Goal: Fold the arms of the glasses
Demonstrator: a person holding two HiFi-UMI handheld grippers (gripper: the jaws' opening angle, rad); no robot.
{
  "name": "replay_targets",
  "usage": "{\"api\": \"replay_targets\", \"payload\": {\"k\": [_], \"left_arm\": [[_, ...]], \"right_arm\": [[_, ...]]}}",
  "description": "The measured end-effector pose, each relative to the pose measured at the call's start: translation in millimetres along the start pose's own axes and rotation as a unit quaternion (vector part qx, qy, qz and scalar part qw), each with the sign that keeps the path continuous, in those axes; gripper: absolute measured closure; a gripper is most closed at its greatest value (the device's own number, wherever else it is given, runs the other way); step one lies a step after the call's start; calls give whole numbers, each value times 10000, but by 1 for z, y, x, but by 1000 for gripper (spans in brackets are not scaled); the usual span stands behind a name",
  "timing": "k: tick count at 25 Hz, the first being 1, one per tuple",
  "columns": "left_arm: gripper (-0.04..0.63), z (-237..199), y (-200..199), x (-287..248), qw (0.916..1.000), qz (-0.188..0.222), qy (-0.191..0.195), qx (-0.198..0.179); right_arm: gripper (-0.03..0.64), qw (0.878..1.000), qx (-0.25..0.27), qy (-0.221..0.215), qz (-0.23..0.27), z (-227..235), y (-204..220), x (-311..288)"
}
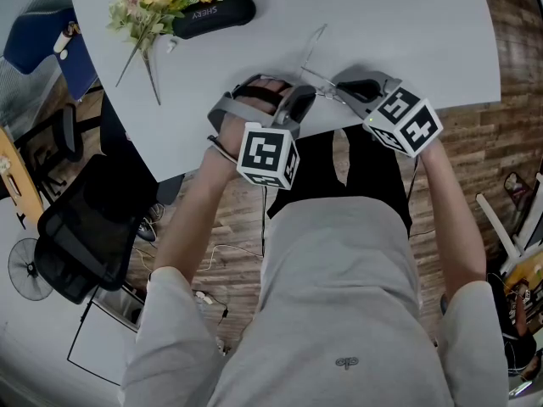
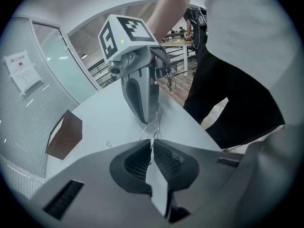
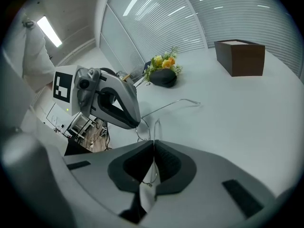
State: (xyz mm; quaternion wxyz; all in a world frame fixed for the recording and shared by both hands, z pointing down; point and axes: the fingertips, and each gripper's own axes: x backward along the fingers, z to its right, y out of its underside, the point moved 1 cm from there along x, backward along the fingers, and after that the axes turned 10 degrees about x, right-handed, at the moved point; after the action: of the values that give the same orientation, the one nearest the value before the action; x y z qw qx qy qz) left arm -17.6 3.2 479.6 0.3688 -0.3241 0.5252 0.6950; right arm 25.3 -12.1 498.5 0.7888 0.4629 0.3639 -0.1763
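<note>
Glasses (image 1: pixel 322 81) pinched by the left gripper (image 2: pixel 152 143) and the right gripper (image 3: pixel 153 142) at the near edge of the surface (image 1: pixel 382 24).
Both grippers are pressed together on the thin wire of the frame, tips almost touching; one arm (image 3: pixel 172 104) is seen stretched out unfolded over the surface. The wire is judged light, springy and easily bent, so the arm is best taken close to its hinge and swung in gently.

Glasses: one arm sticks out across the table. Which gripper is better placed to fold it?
Probably right. The left gripper is shut on the glasses frame beside the hinge of that arm, steadying it; the right gripper, also shut on the frame, could release and fold it.
</note>
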Motion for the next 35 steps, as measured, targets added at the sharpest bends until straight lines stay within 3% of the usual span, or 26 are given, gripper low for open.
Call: {"api": "replay_targets", "payload": {"k": [14, 29, 35], "left_arm": [[565, 1, 0, -1, 10000, -17, -23, -53], [569, 2, -1, 0, 10000, 45, 39, -14], [569, 3, -2, 0, 10000, 43, 44, -14]], "right_arm": [[604, 9991, 173, -328, -200, -5, 1, -2], [589, 9996, 50, -276, 16, 9, -16, 1], [594, 10000, 0, -66, 61, 21, -24, -5]]}}
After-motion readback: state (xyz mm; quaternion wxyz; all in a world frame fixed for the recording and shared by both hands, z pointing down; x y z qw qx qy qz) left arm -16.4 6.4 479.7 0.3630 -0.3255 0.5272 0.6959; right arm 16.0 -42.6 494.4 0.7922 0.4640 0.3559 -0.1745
